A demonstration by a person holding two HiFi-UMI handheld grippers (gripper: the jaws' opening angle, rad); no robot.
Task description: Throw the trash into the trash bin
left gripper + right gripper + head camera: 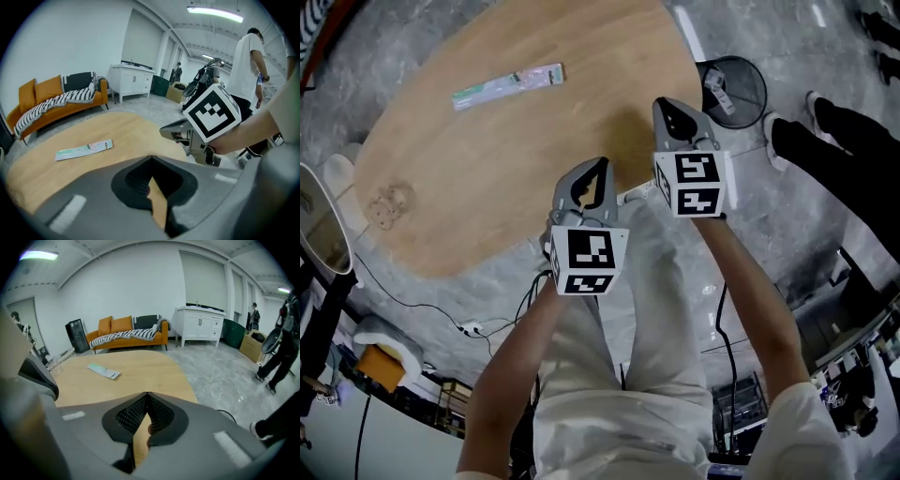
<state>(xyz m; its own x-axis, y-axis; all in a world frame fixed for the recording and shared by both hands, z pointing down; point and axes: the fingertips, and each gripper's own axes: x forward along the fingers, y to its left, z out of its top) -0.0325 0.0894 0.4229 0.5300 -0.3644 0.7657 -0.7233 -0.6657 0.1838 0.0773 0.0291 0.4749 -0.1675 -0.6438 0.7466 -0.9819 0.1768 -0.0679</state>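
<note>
Left gripper [598, 165]: jaws together, nothing held, over the counter [487, 169] edge.
Right gripper [664, 103]: jaws together, nothing held.
Wrapper [508, 85]: flat on the counter, well apart from both.
Trash bin [741, 60]: on the floor beside the counter.

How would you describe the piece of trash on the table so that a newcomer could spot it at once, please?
Find the large oval wooden table on the grey floor. Toward its far side lies a long, flat wrapper, the only object on the wood. It is pale green and pink, unlike the black wire bin standing on the floor.
</note>
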